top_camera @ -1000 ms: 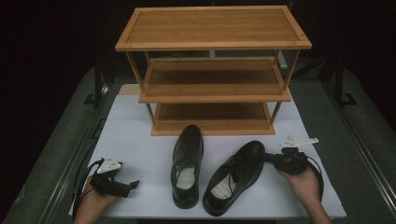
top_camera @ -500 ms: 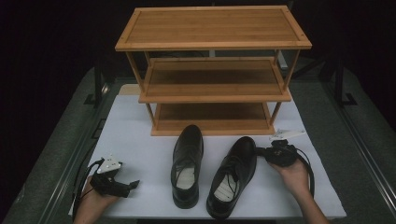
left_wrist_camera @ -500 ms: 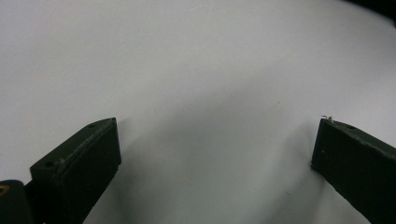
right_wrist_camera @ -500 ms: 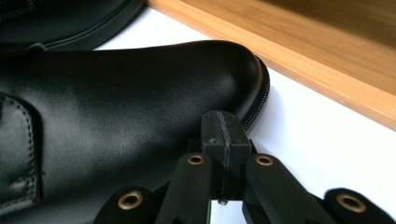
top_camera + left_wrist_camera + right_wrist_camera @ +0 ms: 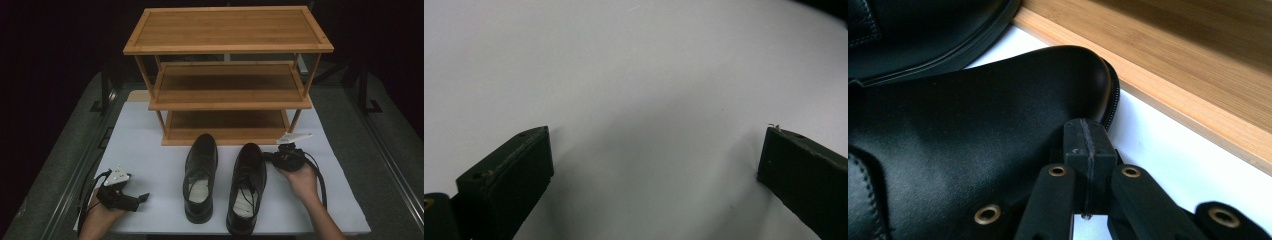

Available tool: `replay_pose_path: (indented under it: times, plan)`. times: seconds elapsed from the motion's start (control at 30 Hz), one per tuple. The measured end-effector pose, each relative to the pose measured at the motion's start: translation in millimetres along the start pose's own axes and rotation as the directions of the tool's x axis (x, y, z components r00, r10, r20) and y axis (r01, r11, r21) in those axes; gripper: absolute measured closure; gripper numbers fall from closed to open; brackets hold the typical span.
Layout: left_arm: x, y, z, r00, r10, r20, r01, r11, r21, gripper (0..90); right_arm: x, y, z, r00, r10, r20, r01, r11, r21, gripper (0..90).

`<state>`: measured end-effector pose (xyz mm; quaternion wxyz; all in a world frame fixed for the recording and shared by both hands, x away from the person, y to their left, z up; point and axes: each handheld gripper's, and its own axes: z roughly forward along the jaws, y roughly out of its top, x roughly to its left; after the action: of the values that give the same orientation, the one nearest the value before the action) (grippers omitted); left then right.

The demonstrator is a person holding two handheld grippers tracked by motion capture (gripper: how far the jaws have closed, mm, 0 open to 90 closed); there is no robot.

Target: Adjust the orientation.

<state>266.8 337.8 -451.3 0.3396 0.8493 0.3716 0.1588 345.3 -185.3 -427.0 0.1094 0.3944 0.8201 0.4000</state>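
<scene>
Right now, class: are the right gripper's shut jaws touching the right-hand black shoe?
Touching. In the right gripper view, the right gripper, jaws shut, presses its tips against the right shoe with no gap.

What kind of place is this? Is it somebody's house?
Probably not a house. It looks like a test bench set up for practice: a bamboo shoe rack and a pair of black leather shoes sit on a white mat over a grey table, with darkness all around.
</scene>
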Motion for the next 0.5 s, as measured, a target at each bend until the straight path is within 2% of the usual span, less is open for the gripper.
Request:
replay_pose_path:
  times: [0.13, 0.27, 0.33, 0.5]
  plan:
    - [0.2, 0.0, -0.1, 1.0000, 0.002, 0.001, -0.002, 1.0000, 0.002, 0.5, 0.7, -2.7, -2.7, 1.0000, 0.000, -0.002, 0.000, 1.000, 0.002, 89.8]
    - [0.2, 0.0, -0.1, 1.0000, 0.002, 0.000, -0.002, 1.0000, 0.002, 0.5, 5.2, -8.2, -13.7, 1.0000, -0.009, 0.002, 0.009, 1.000, -0.002, 89.7]
    - [0.2, 0.0, -0.1, 1.0000, 0.002, 0.001, -0.002, 1.0000, 0.002, 0.5, 7.5, -15.2, -21.8, 1.0000, 0.006, -0.003, -0.006, 1.000, -0.025, 89.7]
    - [0.1, 0.0, -0.1, 1.0000, 0.002, 0.000, -0.002, 1.0000, 0.002, 0.5, 16.8, -34.9, -38.4, 0.9996, 0.018, -0.021, -0.018, 0.999, -0.029, 89.7]
